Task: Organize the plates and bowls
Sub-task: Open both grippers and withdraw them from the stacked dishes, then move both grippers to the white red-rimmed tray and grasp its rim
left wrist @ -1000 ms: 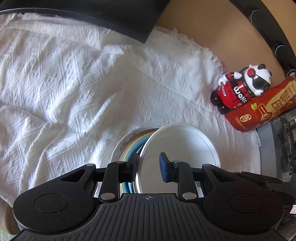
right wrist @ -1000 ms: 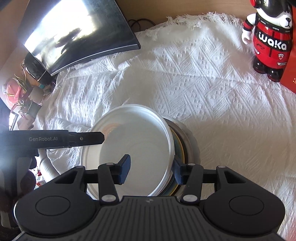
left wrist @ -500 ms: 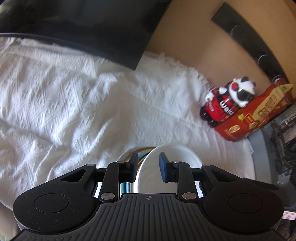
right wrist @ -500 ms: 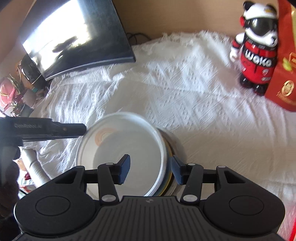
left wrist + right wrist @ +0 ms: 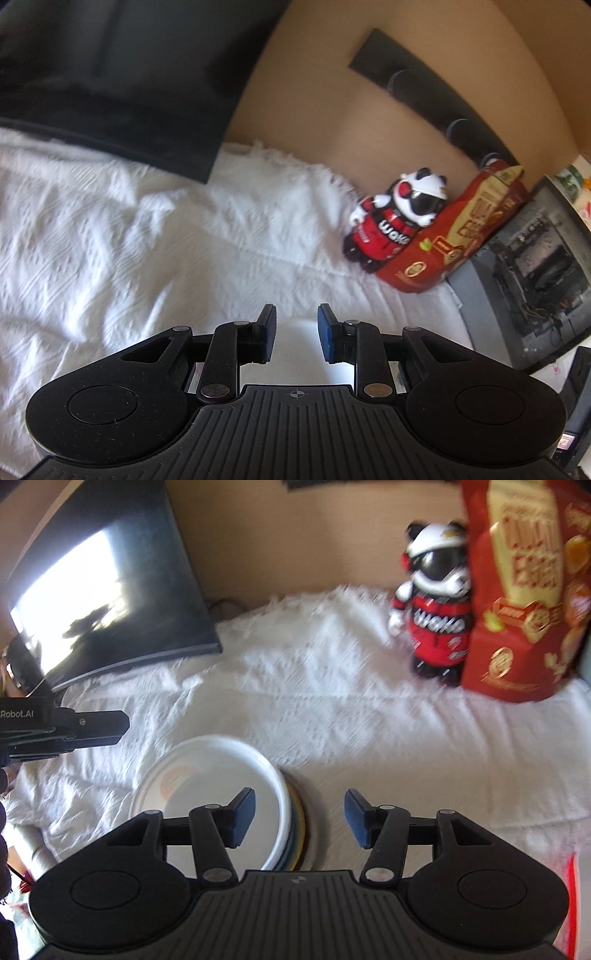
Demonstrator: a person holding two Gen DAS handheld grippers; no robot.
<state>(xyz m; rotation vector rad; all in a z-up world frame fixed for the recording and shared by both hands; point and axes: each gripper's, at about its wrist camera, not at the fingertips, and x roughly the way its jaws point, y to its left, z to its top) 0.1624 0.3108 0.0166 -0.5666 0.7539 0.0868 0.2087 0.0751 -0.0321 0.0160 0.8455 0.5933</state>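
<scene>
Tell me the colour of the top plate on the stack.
The top plate is white with a faint orange-brown arc marking inside; the right wrist view shows it best.

The left gripper (image 5: 296,331) hung with its jaws parted, nothing between them; the right gripper (image 5: 299,821) gaped wider, equally unladen

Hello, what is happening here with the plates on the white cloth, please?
A person holds a gripper in each hand and is stacking dishes. A white plate lies on top of a stack of coloured dishes on the white cloth. Neither gripper holds anything: the right gripper has its jaws open above the stack's right edge, and the left gripper is open too, with only a sliver of the plate showing between its jaws. A panda figure and a red snack bag stand at the back.
</scene>
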